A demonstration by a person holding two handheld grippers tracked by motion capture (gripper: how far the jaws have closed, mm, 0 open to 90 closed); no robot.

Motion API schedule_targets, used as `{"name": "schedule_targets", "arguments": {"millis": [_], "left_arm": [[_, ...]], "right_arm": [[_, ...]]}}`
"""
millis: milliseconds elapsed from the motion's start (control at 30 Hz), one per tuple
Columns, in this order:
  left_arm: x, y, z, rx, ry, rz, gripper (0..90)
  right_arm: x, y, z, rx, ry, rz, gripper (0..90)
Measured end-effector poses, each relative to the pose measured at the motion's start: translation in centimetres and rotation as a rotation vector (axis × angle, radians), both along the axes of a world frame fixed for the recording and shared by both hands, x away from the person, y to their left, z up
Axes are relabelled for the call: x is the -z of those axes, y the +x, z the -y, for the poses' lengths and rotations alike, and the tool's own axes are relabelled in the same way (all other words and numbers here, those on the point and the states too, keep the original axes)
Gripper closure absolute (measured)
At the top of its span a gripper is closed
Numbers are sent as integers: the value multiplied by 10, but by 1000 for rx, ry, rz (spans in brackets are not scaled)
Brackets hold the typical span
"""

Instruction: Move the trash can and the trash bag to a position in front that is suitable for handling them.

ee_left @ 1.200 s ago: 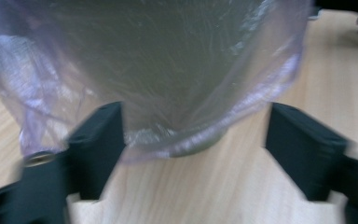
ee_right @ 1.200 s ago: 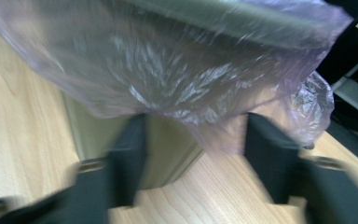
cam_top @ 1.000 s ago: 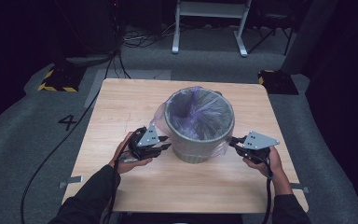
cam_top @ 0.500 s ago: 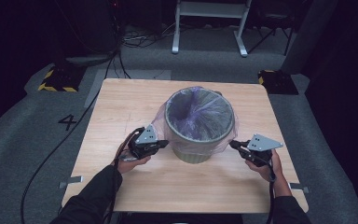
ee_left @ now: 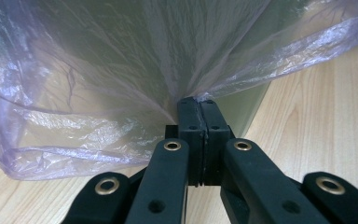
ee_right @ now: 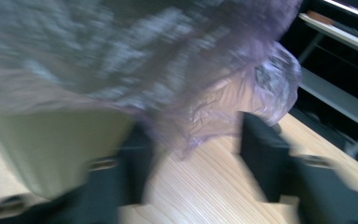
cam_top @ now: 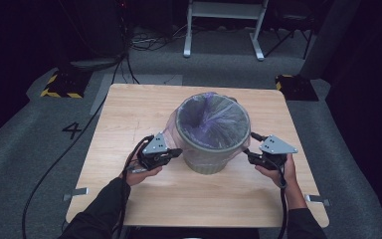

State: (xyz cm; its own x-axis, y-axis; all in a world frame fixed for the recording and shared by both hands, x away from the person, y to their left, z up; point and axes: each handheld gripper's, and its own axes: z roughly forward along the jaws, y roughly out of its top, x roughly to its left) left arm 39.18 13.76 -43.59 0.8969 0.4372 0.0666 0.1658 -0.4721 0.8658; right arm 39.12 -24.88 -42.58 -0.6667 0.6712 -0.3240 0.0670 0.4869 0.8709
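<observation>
A grey-green bin (cam_top: 211,149) stands mid-table, lined with a thin purple plastic bag (cam_top: 214,117) whose edge hangs down over the rim. My left gripper (cam_top: 176,152) is at the bin's left side, shut on a fold of the bag (ee_left: 121,107) in the left gripper view, the film pulled taut into the closed jaws (ee_left: 200,109). My right gripper (cam_top: 247,153) is at the bin's right side. Its view is blurred, and its jaws stand apart with the hanging bag edge (ee_right: 200,121) between them, against the bin wall (ee_right: 51,149).
The wooden table (cam_top: 129,114) has bare surface on all sides of the bin. Beyond it, on the grey floor, lie cables (cam_top: 149,42), a white frame's legs (cam_top: 224,30) and yellow-black striped blocks (cam_top: 59,84).
Both grippers dropped slightly and closed in on the bin's sides. The right one slid back toward the bin's lower right; the left stays on the bag's overhang.
</observation>
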Motion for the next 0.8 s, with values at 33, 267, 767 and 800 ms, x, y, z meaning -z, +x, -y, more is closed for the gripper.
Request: {"name": "schedule_targets", "arguments": {"millis": [33, 267, 767, 800], "left_arm": [[1, 1, 0, -3, -2, -3, 894], [5, 4, -1, -12, -12, -25, 897], [32, 16, -2, -30, 35, -94, 897], [34, 17, -2, -33, 44, -95, 897]], "right_arm": [[0, 0, -1, -8, 1, 1, 619], [3, -2, 3, -64, 24, -1, 900], [33, 12, 9, -21, -91, -211, 900], [36, 15, 8, -16, -97, -229, 900]]}}
